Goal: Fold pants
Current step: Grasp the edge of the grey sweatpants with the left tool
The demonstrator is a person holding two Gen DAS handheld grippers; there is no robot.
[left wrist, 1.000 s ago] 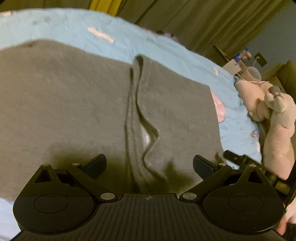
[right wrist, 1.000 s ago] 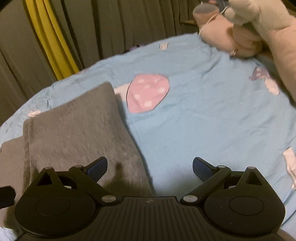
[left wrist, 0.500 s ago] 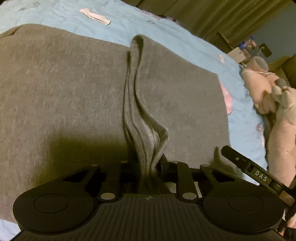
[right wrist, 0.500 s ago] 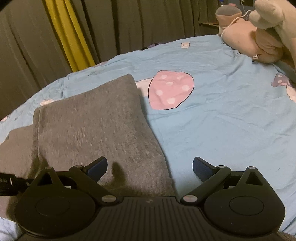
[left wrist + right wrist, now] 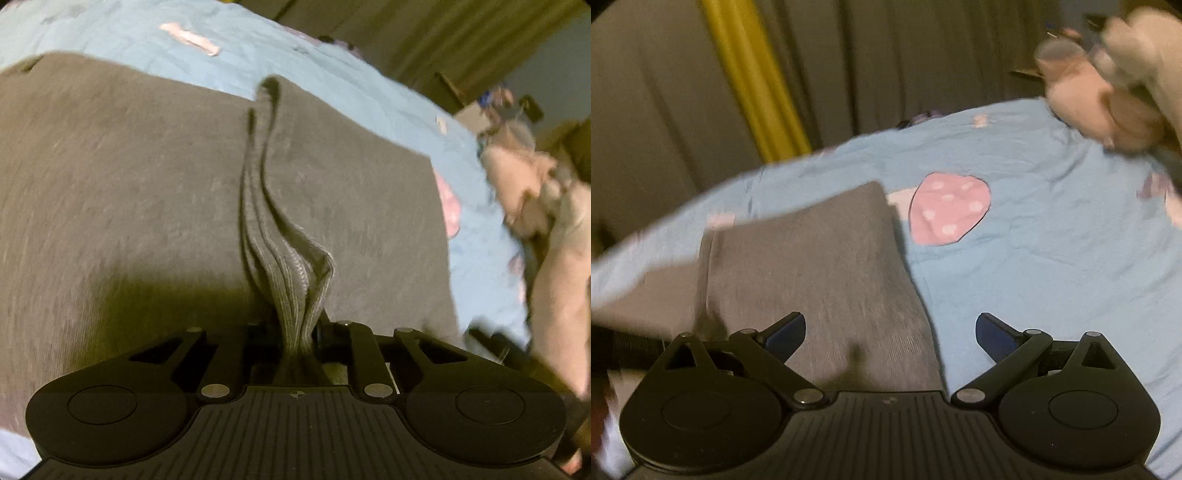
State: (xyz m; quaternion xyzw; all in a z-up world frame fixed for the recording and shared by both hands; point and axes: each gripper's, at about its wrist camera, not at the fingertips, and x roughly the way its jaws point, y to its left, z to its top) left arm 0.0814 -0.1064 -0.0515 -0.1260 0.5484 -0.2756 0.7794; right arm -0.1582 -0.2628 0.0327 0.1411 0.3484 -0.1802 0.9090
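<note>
The grey pants (image 5: 147, 192) lie spread on a light blue bedsheet (image 5: 332, 85). My left gripper (image 5: 299, 332) is shut on a bunched ribbed hem of the pants (image 5: 295, 266), which rises as a ridge between the fingers. In the right wrist view the folded grey pants (image 5: 812, 266) lie under the left half of the frame. My right gripper (image 5: 890, 332) is open and empty, over the right edge of the pants. Its left fingertip (image 5: 786, 332) is above the cloth, its right fingertip (image 5: 995, 334) above the sheet.
A pink spotted patch (image 5: 949, 210) is printed on the sheet (image 5: 1052, 258) right of the pants. A pink plush toy (image 5: 1108, 85) lies at the far right, also in the left wrist view (image 5: 528, 199). Curtains (image 5: 701, 92) hang behind the bed.
My left gripper closed on the pants hem between one second and half a second ago and still holds it. Both views have shifted and are blurred. My right gripper has stayed open.
</note>
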